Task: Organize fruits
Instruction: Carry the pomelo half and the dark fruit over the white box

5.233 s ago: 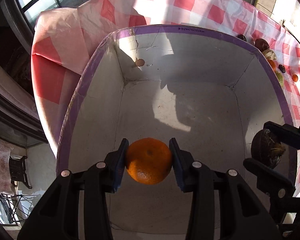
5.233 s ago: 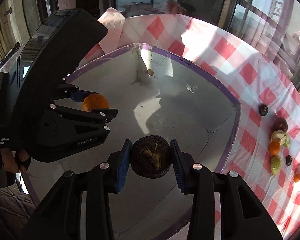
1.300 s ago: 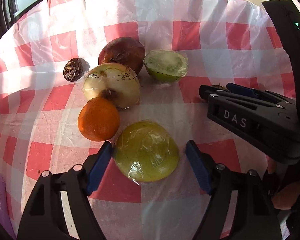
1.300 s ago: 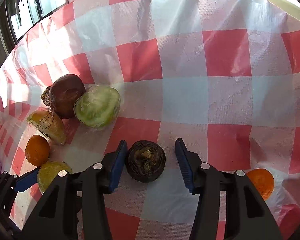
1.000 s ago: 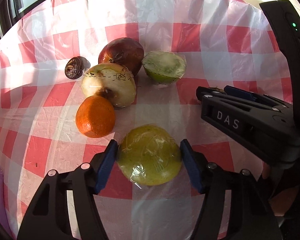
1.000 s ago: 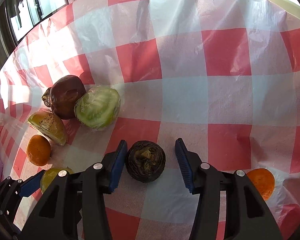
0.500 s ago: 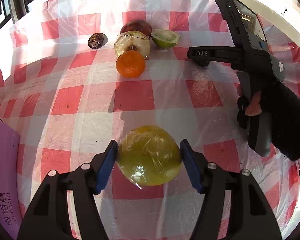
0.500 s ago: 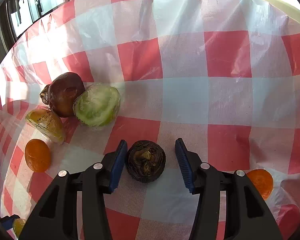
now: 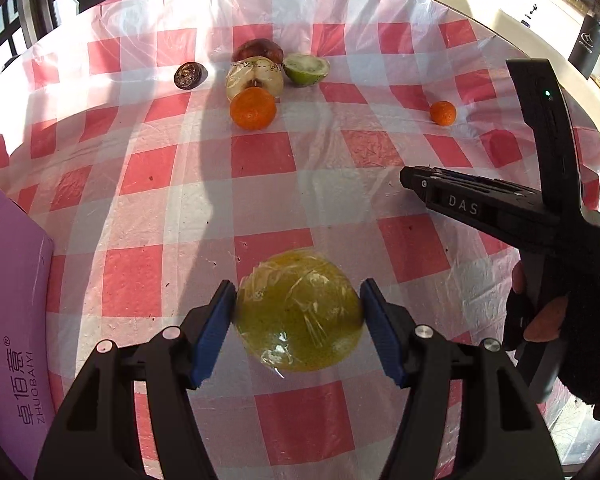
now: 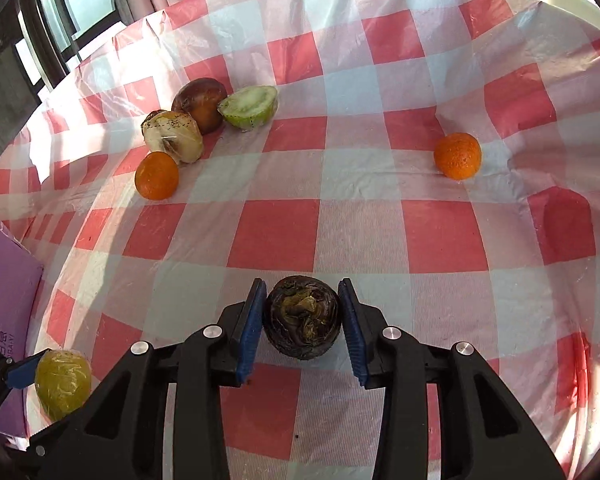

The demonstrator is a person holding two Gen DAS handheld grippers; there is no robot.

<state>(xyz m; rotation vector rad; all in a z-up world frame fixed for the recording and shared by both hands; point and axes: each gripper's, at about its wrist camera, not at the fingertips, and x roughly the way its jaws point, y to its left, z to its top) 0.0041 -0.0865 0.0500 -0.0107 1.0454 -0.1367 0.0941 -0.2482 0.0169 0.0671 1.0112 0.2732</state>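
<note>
My left gripper [image 9: 298, 326] is shut on a yellow-green fruit wrapped in film [image 9: 298, 312] and holds it above the red-and-white checked tablecloth [image 9: 268, 160]; it also shows in the right wrist view [image 10: 62, 382]. My right gripper [image 10: 302, 320] is shut on a dark wrinkled fruit [image 10: 302, 318], lifted off the cloth. Far back lies a cluster: an orange [image 9: 253, 108], a wrapped cut pale fruit [image 9: 255, 78], a brown-red fruit [image 9: 258, 50], a cut green half [image 9: 306, 68] and a small dark fruit [image 9: 187, 76].
A purple cardboard box [image 9: 12, 320] stands at the left edge, also in the right wrist view [image 10: 4, 280]. A small orange [image 9: 443, 113] lies alone at the right [image 10: 458, 156]. The right gripper body [image 9: 500, 208] and gloved hand [image 9: 568, 328] sit to the right.
Both grippers have pulled back from the fruit cluster with their fruits. The right gripper shut on the dark fruit and lifted it. The purple box has come into view at the left.
</note>
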